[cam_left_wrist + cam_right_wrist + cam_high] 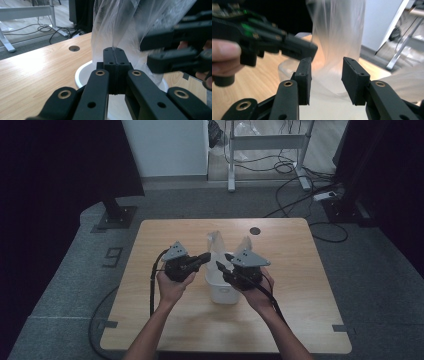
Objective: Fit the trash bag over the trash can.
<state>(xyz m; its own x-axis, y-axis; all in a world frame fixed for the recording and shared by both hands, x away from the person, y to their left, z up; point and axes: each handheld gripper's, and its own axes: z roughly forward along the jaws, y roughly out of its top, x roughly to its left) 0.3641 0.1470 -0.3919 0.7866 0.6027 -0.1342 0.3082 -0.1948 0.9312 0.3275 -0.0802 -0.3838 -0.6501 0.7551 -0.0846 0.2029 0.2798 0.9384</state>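
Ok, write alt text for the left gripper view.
The left gripper, jaws shut, pinches a clear plastic bag that stands up out of a white bin on a wooden table. The right gripper reaches in from the right, blurred.

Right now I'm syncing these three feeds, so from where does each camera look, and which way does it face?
High view: above the person's side, looking forward and down on the table; forearms, both hands, left gripper and right gripper.
Left gripper view: rides the left gripper, looking along jaws shut on the plastic bag above the white bin.
Right gripper view: rides the right gripper, facing the bag between open jaws; fingers of the other hand.
Shared: both gripper views see the bag, the bin and the other gripper.
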